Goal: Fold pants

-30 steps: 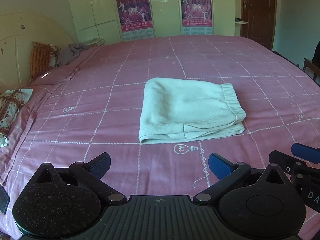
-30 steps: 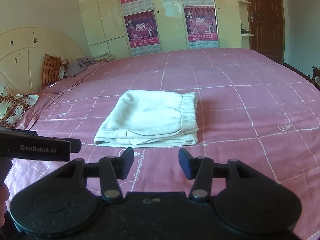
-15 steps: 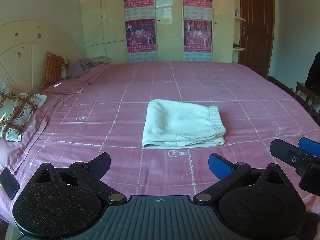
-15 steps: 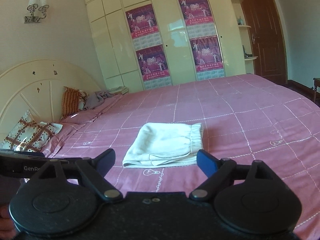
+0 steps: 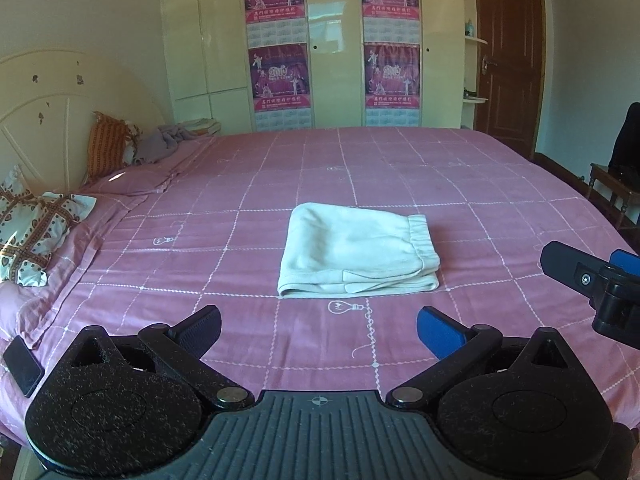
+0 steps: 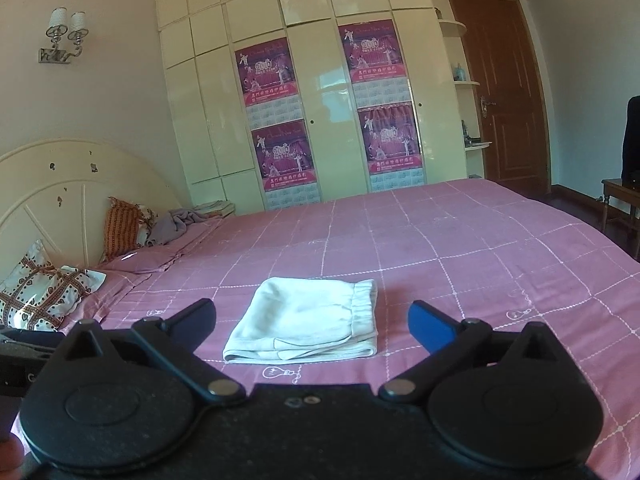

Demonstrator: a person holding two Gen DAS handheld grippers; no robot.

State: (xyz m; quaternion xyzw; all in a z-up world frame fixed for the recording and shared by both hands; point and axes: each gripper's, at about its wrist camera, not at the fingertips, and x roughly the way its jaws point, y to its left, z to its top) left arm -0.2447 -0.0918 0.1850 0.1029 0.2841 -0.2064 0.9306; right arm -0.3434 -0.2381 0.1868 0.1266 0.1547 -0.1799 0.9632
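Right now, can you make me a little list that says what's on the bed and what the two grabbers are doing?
pants: pale pants, folded into a flat rectangle, elastic waistband on the right side
where: middle of the pink checked bedsheet, nothing touching them
left gripper: left gripper open, empty, short of the pants
right gripper: right gripper open, empty, short of the pants
pillows: patterned pillow and orange pillow by the headboard
behind the bed: cream wardrobe with purple posters
folding: looks finished
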